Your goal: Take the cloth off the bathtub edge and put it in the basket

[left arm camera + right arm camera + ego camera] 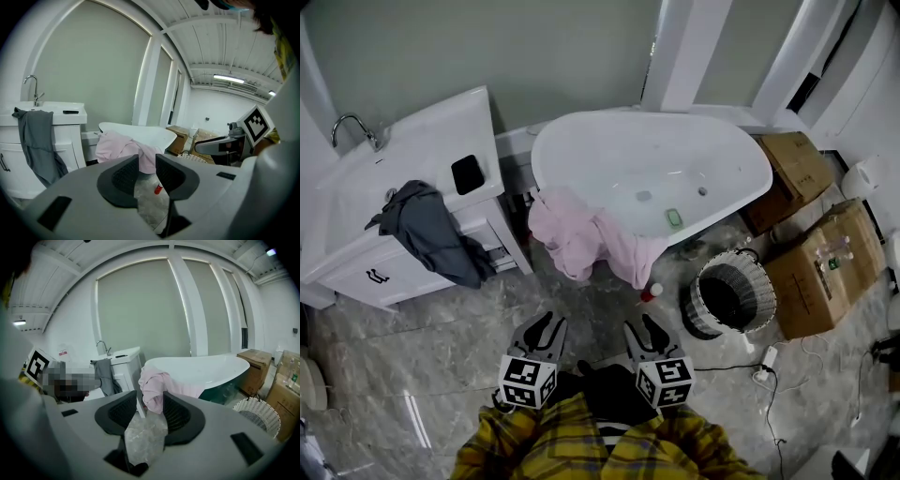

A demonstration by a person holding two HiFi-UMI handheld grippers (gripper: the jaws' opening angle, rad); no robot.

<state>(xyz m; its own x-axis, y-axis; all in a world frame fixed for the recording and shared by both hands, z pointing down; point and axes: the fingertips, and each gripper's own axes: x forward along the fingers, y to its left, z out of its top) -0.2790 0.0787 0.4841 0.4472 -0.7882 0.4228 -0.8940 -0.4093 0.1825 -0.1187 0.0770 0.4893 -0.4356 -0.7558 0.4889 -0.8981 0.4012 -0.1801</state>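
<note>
A pink cloth [581,239] hangs over the near left edge of the white bathtub [750,150], one end trailing down toward the floor. A round wicker basket [731,295] stands on the floor to the tub's right. My left gripper [546,326] and right gripper [640,328] hover low over the floor, side by side, well short of the cloth. Both are open with nothing between the jaws. The left gripper [147,161] faces the cloth [117,145]. Ahead of the right gripper [150,406] are the cloth [154,387] and, to its right, the basket [258,413].
A grey cloth [427,230] drapes over the white vanity [412,150] at left. A small red-capped bottle [649,293] lies on the floor below the pink cloth. Cardboard boxes [820,272] stand at right, and a cable with a plug [766,366] runs near the basket.
</note>
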